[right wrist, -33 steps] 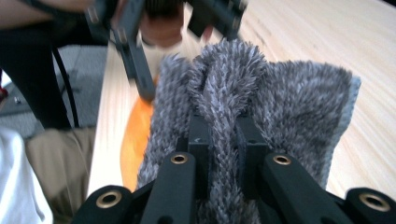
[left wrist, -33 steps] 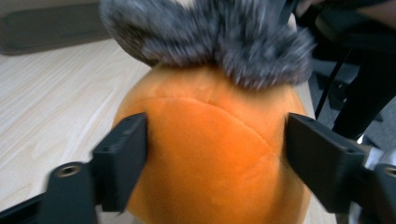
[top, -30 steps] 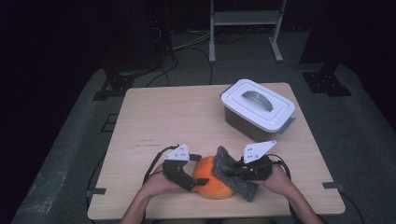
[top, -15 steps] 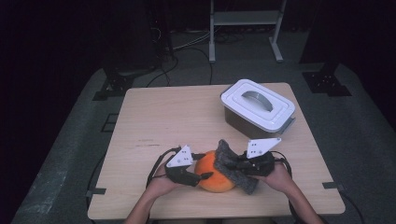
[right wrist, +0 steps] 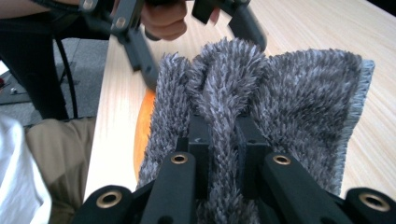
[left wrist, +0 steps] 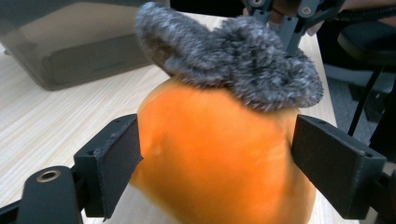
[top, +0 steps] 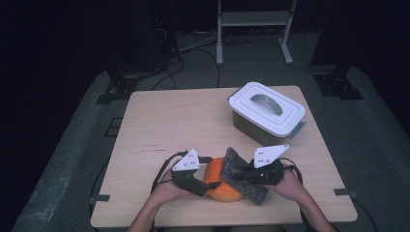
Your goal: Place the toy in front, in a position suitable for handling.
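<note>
An orange ball [top: 223, 187] rests near the table's front edge. My left gripper [top: 209, 186] has it between its jaws, and both pads [left wrist: 114, 158] lie against its sides. Those jaws have just been opening, with the ball [left wrist: 215, 154] still between them. A grey fluffy cloth [top: 238, 166] lies over the ball's right top. My right gripper [top: 250, 177] is shut on a fold of this cloth [right wrist: 303, 93], pinched between the black jaws of the right gripper [right wrist: 219, 126]. From the left gripper view the cloth [left wrist: 233, 60] caps the ball.
A grey storage box with a white handled lid [top: 267, 108] stands at the table's back right, seen as a box wall [left wrist: 70, 51] behind the ball. Bare wooden table [top: 179, 121] stretches to the left and back. Cables trail from both grippers.
The right gripper has shifted the cloth slightly over the ball's top. The left hand has barely moved.
</note>
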Demonstrator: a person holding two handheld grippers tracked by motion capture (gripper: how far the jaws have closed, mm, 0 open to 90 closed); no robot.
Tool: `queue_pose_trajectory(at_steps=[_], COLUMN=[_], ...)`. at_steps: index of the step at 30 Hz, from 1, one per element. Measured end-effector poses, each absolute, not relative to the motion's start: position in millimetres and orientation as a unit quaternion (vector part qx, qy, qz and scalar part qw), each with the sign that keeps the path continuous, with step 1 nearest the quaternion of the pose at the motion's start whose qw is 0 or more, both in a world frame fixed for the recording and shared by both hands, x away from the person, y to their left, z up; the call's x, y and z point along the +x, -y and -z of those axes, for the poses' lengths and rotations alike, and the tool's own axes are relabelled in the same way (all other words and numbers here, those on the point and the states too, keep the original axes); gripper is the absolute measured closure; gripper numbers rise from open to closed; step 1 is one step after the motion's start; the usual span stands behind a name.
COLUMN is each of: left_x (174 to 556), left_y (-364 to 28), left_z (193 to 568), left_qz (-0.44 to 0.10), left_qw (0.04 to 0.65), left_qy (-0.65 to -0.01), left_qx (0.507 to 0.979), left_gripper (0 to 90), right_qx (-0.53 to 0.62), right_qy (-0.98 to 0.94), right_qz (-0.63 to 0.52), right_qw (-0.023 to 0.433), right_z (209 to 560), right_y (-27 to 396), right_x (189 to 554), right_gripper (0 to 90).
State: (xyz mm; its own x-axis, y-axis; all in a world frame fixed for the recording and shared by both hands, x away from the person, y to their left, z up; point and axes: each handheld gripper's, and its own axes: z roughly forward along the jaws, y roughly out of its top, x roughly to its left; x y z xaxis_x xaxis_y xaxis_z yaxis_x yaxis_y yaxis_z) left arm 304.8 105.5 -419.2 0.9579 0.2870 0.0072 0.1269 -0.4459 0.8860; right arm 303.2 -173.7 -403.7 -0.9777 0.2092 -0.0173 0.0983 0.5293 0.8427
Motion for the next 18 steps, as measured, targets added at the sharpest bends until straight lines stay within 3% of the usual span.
queue_pose_trajectory(at_steps=[1, 5, 10, 16, 18], left_x=[304, 299, 299, 300, 301], left_y=[-104, -97, -98, -100, -102], left_z=[421, 423, 426, 425, 419], left_qz=[-0.073, -0.069, -0.066, -0.062, -0.064], left_qw=[0.510, 0.505, 0.493, 0.495, 0.516], left_qy=[-0.120, -0.106, -0.104, -0.103, -0.103], left_qx=[0.848, 0.854, 0.861, 0.861, 0.848], left_gripper=[20.9, 24.7, 25.4, 25.8, 20.5], right_qx=[0.086, 0.090, 0.076, 0.101, 0.093], right_qy=[-0.876, -0.870, -0.872, -0.876, -0.875], right_qz=[-0.471, -0.480, -0.477, -0.467, -0.471], right_qw=[0.056, 0.067, 0.073, 0.067, 0.065], right_z=[403, 395, 393, 400, 401], right_y=[177, 179, 167, 186, 182], right_x=[304, 302, 298, 305, 301], right_gripper=[79.0, 79.0, 79.0, 79.0, 79.0])
